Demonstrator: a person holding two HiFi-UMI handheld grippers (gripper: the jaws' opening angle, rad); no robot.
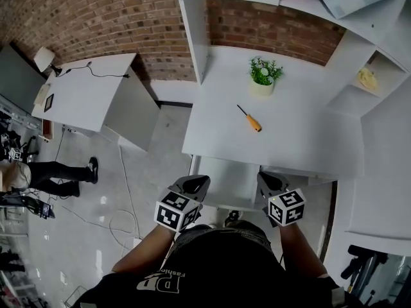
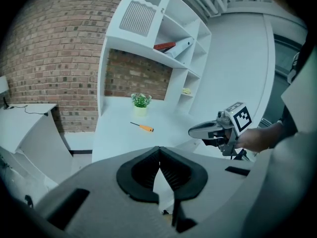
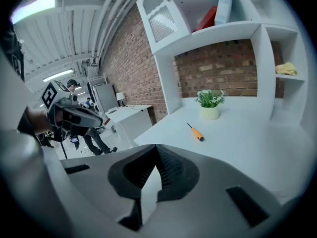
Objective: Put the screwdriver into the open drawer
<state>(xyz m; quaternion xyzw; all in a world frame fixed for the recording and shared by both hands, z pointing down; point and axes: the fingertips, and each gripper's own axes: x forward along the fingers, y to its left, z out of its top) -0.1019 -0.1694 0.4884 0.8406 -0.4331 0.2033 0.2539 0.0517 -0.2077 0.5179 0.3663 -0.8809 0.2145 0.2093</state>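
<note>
- We hold the left tool (image 1: 194,184) clenched, empty; the right tool (image 1: 270,182) likewise
- Both hover at what looks like the open drawer (image 1: 226,175)
- The orange-handled screwdriver (image 1: 250,119) lies on the white tabletop (image 1: 308,140), near the potted plant (image 1: 264,76); well apart from both tools

I'm looking into what seems to be a lab or studio workspace dressed as an office: a white desk (image 1: 308,140) with shelves (image 1: 376,21) and a potted plant (image 1: 264,76) is standing against a brick wall (image 1: 96,18). Cables (image 1: 122,217) are trailing over the glossy floor beside a second table (image 1: 83,98), and a person (image 1: 58,172) is standing nearby under strip lights (image 3: 33,8).
</note>
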